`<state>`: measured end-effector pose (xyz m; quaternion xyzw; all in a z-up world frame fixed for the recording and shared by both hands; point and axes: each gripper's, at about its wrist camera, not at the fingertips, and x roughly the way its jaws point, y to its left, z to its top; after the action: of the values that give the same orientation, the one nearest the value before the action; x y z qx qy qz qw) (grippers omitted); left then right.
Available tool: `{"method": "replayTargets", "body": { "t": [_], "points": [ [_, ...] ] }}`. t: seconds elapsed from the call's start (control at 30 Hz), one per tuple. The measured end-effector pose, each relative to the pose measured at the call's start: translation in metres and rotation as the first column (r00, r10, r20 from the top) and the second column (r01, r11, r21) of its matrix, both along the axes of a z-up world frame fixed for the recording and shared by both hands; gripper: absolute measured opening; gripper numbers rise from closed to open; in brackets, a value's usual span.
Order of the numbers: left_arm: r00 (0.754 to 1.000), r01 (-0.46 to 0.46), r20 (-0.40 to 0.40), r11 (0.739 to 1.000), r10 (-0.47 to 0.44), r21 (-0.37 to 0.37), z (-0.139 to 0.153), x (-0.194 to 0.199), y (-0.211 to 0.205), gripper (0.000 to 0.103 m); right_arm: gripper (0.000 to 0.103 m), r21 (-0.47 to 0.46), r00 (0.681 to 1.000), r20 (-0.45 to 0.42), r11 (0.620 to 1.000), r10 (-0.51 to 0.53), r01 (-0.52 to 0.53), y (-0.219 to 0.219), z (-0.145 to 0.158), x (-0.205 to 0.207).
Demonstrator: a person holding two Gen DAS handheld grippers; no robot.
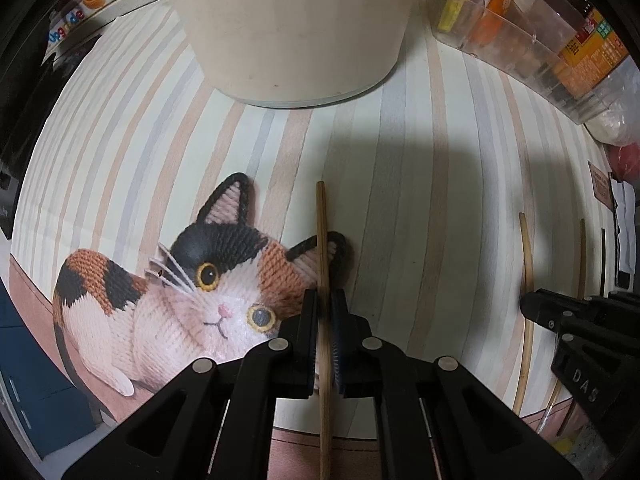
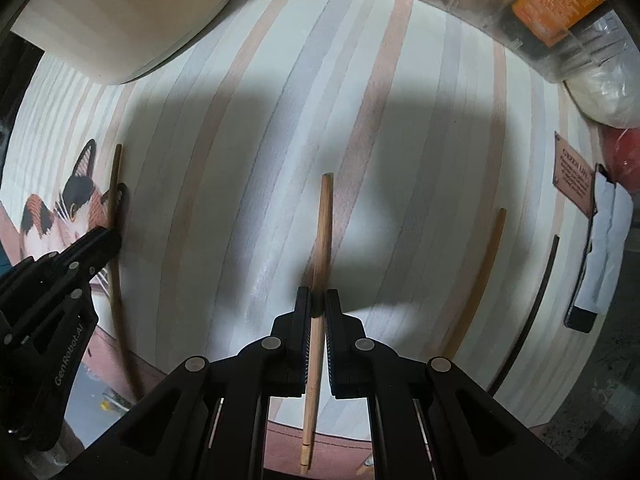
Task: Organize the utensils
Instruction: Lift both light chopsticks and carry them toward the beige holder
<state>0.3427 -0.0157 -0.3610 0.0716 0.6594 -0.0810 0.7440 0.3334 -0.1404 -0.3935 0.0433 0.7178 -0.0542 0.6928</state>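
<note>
In the left wrist view, the left gripper (image 1: 325, 300) points down at a striped mat (image 1: 400, 184) printed with a knitted cat (image 1: 180, 292), and its jaws are closed on a wooden chopstick (image 1: 322, 240) that runs between the pads and reaches forward over the cat's ear. Beyond the cat stands a cream container (image 1: 296, 32), probably the holder for the utensils, and to the right of the cat the right gripper (image 1: 528, 308) shows at the frame edge with another chopstick at its tip; a further pale stick (image 1: 582, 256) lies on the mat beyond it. In the right wrist view, the right gripper (image 2: 318, 300) is clamped on its own chopstick (image 2: 323, 232), whose thin end hangs out behind the jaws, well to the right of the cat. The left gripper (image 2: 108, 236) is beside the cat's ear with its stick. Farther from the cat lie a loose wooden chopstick (image 2: 480, 272) and a dark one (image 2: 540, 292). These sticks look light, stiff and smooth, so they may swivel or slip in a pinch; taking each near its middle, square across the pads, seems safest.
</note>
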Motion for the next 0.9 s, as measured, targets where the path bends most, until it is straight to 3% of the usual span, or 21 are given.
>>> {"method": "replayTargets", "body": {
  "t": [0.3, 0.9],
  "points": [
    [0.996, 0.004, 0.085, 0.996, 0.004, -0.090, 0.050, -0.015, 0.003, 0.004, 0.006, 0.067, 0.985, 0.159, 0.996, -0.073, 0.063, -0.009, 0.032, -0.030],
    [0.972, 0.027, 0.235, 0.989, 0.008, -0.145, 0.122, -0.021, 0.014, 0.004, 0.006, 0.105, 0.916, 0.388, 0.993, -0.099, 0.063, -0.014, 0.114, -0.053]
  ]
}}
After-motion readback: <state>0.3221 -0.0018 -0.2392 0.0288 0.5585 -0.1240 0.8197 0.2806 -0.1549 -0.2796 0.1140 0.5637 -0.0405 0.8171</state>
